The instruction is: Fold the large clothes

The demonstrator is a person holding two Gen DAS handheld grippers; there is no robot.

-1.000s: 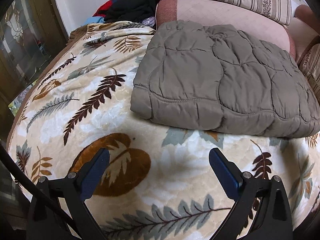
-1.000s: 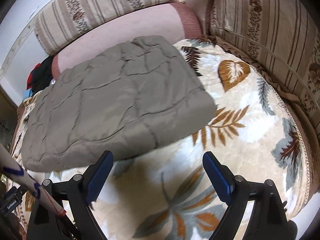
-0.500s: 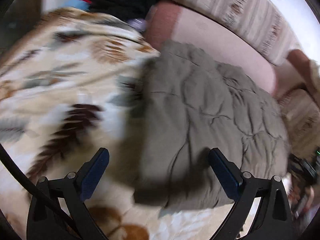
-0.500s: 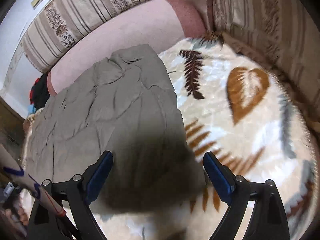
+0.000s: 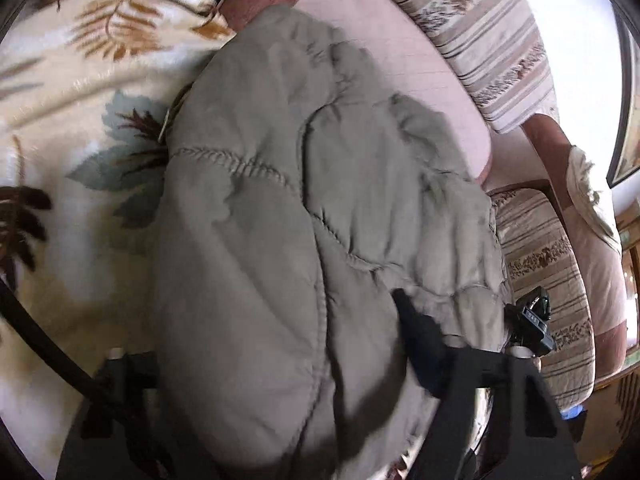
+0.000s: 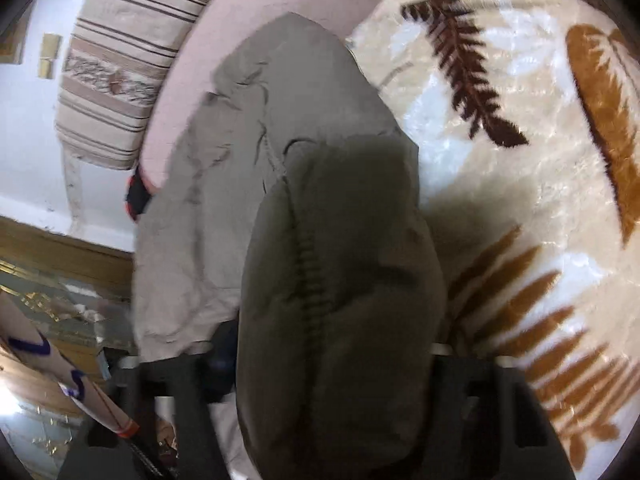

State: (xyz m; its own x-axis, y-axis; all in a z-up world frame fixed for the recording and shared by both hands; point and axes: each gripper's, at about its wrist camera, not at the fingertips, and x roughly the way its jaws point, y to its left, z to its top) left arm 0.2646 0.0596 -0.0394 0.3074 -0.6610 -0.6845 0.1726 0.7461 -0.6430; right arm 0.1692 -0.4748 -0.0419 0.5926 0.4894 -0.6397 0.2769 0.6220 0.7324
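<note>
A folded olive-grey quilted jacket [image 5: 288, 208] lies on the leaf-patterned blanket [image 5: 80, 92] on the sofa. Its near edge bulges between the fingers of my left gripper [image 5: 280, 364]; the right finger [image 5: 420, 344] shows, the left one is hidden behind the fabric. In the right wrist view the jacket [image 6: 332, 280] also fills the gap of my right gripper [image 6: 332, 364], and both fingertips are covered. The frames do not show whether either gripper has closed on the fabric.
Striped back cushions [image 5: 480, 32] and a pink bolster [image 5: 400, 60] run behind the jacket. The right gripper's device [image 5: 532, 320] shows at the jacket's far end. The blanket [image 6: 520, 140] spreads to the right. A dark garment [image 6: 138, 196] lies by the wall.
Both grippers have moved in from the blanket's front to the two ends of the folded jacket, which now sits between the fingers of each. The jacket bulges up more.
</note>
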